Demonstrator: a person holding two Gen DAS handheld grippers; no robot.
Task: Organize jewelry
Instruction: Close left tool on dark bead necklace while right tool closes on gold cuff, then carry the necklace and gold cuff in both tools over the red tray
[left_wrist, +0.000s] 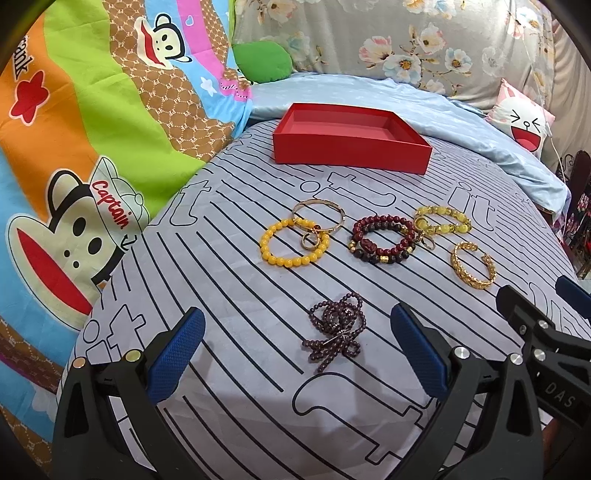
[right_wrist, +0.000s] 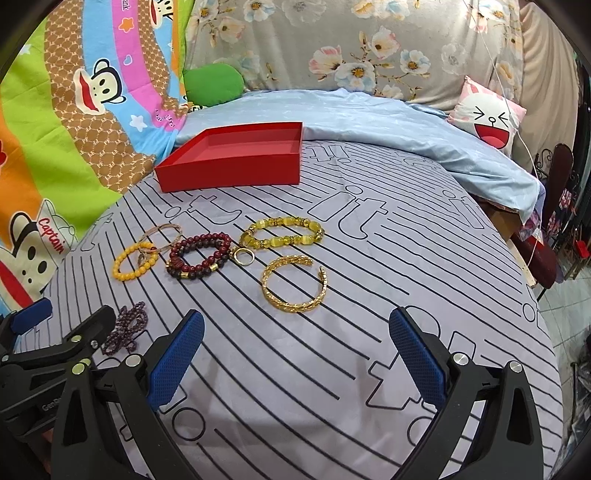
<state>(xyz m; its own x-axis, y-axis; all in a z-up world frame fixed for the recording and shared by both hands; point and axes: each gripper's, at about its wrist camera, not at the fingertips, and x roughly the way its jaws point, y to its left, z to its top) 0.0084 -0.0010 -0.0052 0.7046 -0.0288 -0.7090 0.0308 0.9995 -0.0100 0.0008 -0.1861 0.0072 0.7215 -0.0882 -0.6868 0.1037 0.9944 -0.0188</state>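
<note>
An empty red box (left_wrist: 351, 138) (right_wrist: 232, 162) sits at the back of the striped bed sheet. In front of it lie a yellow bead bracelet (left_wrist: 293, 242) (right_wrist: 135, 262), a thin gold bangle (left_wrist: 318, 216) (right_wrist: 162, 236), a dark red bead bracelet (left_wrist: 380, 240) (right_wrist: 199, 256), a pale yellow stone bracelet (left_wrist: 443, 219) (right_wrist: 282, 232), a gold ring (right_wrist: 243, 256) and a gold open cuff (left_wrist: 472, 264) (right_wrist: 293, 286). A purple bead strand (left_wrist: 334, 328) (right_wrist: 125, 326) lies just ahead of my open left gripper (left_wrist: 297, 350). My right gripper (right_wrist: 295, 350) is open, short of the cuff.
A colourful cartoon blanket (left_wrist: 74, 147) rises on the left. A folded light blue quilt (right_wrist: 388, 122) and a floral pillow (right_wrist: 351, 44) lie behind the box, with a white cartoon cushion (right_wrist: 487, 118) at the right. The bed's right edge (right_wrist: 535, 295) drops to a tiled floor.
</note>
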